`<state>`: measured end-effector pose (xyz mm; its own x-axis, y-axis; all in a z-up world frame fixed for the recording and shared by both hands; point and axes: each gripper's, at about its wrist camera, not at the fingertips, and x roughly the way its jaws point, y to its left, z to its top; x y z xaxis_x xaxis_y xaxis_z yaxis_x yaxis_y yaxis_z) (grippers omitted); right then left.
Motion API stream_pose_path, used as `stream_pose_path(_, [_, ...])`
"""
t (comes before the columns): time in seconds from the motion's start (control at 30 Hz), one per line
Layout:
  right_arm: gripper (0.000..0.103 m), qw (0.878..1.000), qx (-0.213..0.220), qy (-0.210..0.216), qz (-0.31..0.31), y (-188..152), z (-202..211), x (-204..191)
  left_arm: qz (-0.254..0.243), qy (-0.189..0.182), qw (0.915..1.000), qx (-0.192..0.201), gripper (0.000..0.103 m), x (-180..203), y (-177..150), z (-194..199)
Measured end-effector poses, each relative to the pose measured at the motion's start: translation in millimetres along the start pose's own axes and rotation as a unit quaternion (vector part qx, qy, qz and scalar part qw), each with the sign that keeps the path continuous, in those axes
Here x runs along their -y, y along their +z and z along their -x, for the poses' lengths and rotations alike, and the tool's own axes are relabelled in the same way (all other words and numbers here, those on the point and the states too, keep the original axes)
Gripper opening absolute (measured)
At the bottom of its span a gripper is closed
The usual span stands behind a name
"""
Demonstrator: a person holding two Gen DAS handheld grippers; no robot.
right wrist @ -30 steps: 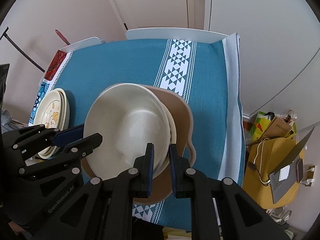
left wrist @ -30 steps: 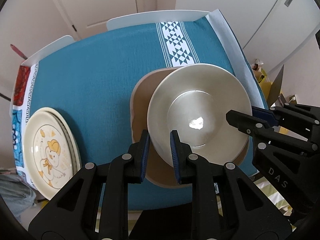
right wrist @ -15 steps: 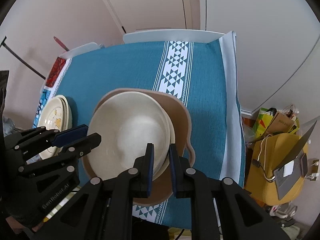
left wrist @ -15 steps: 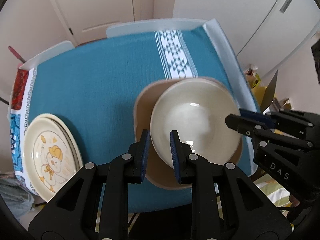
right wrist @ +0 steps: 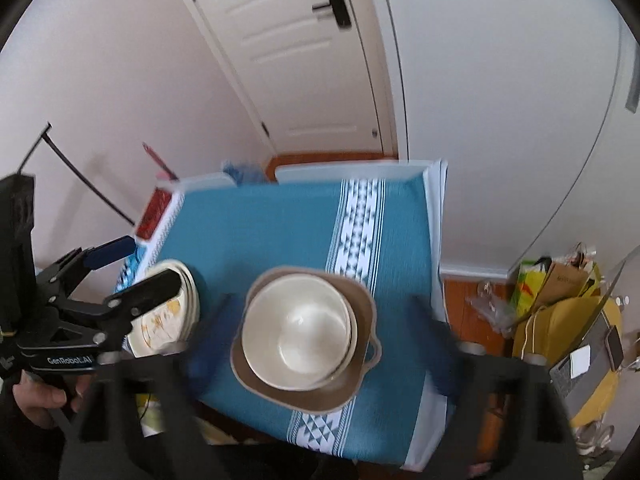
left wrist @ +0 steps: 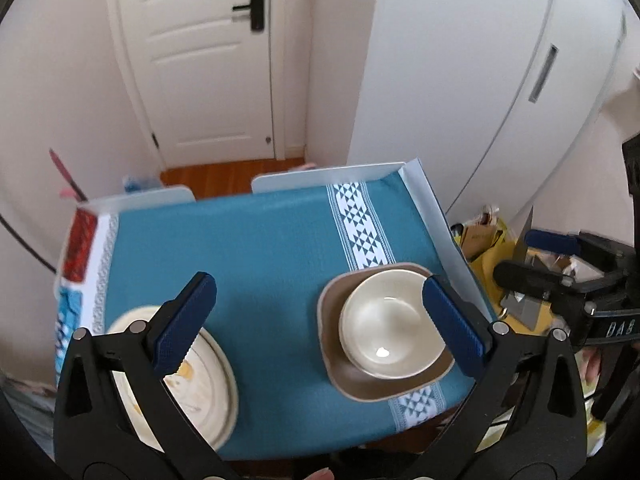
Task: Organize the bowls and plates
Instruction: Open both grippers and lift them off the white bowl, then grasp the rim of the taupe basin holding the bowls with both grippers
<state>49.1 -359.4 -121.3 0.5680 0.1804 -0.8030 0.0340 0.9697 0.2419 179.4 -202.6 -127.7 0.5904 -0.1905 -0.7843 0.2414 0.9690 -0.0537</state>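
While both tools hung above the table's near edge, the cream bowl (left wrist: 390,334) sat nested in a tan squarish dish (left wrist: 352,384) by the near right corner of the teal tablecloth (left wrist: 256,256), below and clear of the left gripper (left wrist: 320,320) and right gripper (right wrist: 320,344). Each had just been opening and stood spread wide with nothing between its pads. A second before, both had been pinched on the bowl's near rim, close over it; now the bowl looked smaller and farther below. A stack of cream plates (left wrist: 212,384) with a cartoon print lay at the near left edge. The left gripper read "GenRobot.AI"; the right showed letters like "DAS".
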Motion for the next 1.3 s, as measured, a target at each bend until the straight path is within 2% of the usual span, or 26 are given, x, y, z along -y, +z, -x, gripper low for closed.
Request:
stream_pose_path(0.07, [0.094, 1.000, 0.013, -0.014, 0.004, -2, 5, -1, -0.016, 0.010, 0.9998, -0.004, 0.103, 0, -1, 1])
stream_pose_path(0.1, [0.101, 1.000, 0.017, -0.018, 0.007, -2, 6, 0, -0.020, 0.012, 0.9997, -0.004, 0.103, -2, -2, 2])
stream_pose_path(0.17, [0.102, 0.999, 0.017, -0.030, 0.018, -6, 9, 1, -0.022, 0.019, 0.9995, -0.010, 0.103, -8, -5, 3])
stream_pose_path(0.3, [0.102, 0.995, -0.036, -0.087, 0.044, -16, 3, 6, -0.020, 0.018, 0.9987, -0.042, 0.103, -21, -10, -5])
stream_pose_path(0.4, [0.102, 0.995, -0.051, -0.088, 0.023, -33, -3, 15, -0.023, 0.009, 0.9966, -0.079, 0.103, -27, -22, -19])
stream_pose_path(0.5, [0.102, 0.991, -0.105, -0.079, 0.016, -48, -26, 20, -0.034, 0.009, 0.9918, -0.123, 0.103, -28, -38, -41])
stream_pose_path(0.67, [0.102, 0.983, -0.163, -0.088, 0.020, -60, -60, 21, -0.054, 0.009, 0.9843, -0.168, 0.103, -24, -56, -71])
stream_pose_path(0.83, [0.080, 0.974, -0.207, -0.091, 0.030, -65, -88, 19, -0.076, 0.002, 0.9770, -0.199, 0.102, -20, -64, -97])
stream_pose_path(0.93, [0.070, 0.970, -0.226, -0.085, 0.034, -68, -102, 19, -0.083, -0.009, 0.9734, -0.213, 0.096, -18, -66, -110])
stream_pose_path(1.17, [0.056, 0.964, -0.249, -0.079, 0.048, -71, -128, 15, -0.096, -0.030, 0.9656, -0.240, 0.077, -9, -70, -137])
stream_pose_path(1.23, [0.048, 0.964, -0.250, -0.074, 0.054, -72, -131, 14, -0.103, -0.038, 0.9642, -0.241, 0.071, -6, -72, -142])
stream_pose_path(1.3, [0.042, 0.964, -0.251, -0.065, 0.054, -74, -135, 14, -0.101, -0.051, 0.9632, -0.244, 0.060, -5, -71, -146])
